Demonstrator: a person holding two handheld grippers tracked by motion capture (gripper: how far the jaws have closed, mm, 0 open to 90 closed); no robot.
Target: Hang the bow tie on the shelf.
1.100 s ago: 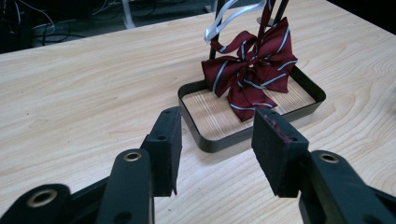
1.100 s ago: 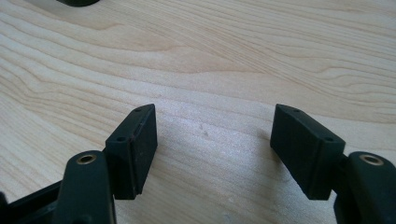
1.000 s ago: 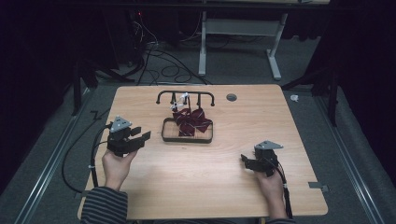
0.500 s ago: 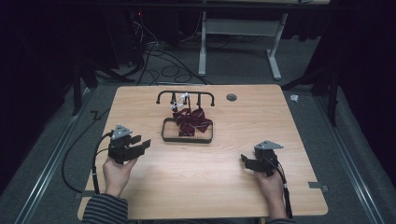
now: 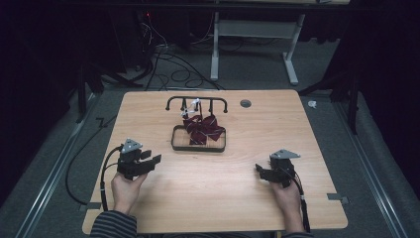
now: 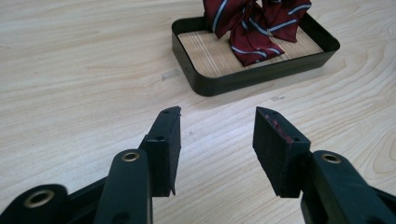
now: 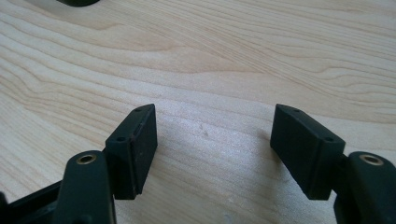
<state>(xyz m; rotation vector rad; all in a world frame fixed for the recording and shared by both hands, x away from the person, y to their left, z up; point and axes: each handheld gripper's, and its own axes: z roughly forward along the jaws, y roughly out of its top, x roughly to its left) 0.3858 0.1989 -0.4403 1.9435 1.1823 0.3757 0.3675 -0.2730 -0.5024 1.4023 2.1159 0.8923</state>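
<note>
Striped tie [image 5: 201,128], dark red with pale bars, sits bunched in the black tray [image 5: 174,144] just above the centre of the high view, its upper folds rising toward the black rack [image 5: 197,100] behind the tray. In the left gripper view the same cloth [image 6: 254,28] fills the top of the frame, one end lying flat on the tray's [image 6: 184,51] wooden floor.

We judge the tie light, limp and somewhat slippery; it will drape and slide rather than hold shape, and it is not fragile. We would take hold at the thick crumpled bulk above the tray rim, where several layers stack, rather than at the flat end, which lies too close to the floor for a clean pinch. Whether a loop is hooked on the rack we cannot tell.

The left gripper [image 5: 151,159] is in the lower left of the high view, held low over the table [image 5: 163,198] and pointing toward the tray, well apart from it. Its jaws stand open with nothing between them, bare wood showing in the gap [image 6: 217,144].

The right gripper [image 5: 258,169] is in the lower right, also low and aimed inward, well apart from the tray. Its jaws stand wide open and empty over bare tabletop [image 7: 212,142].
</note>
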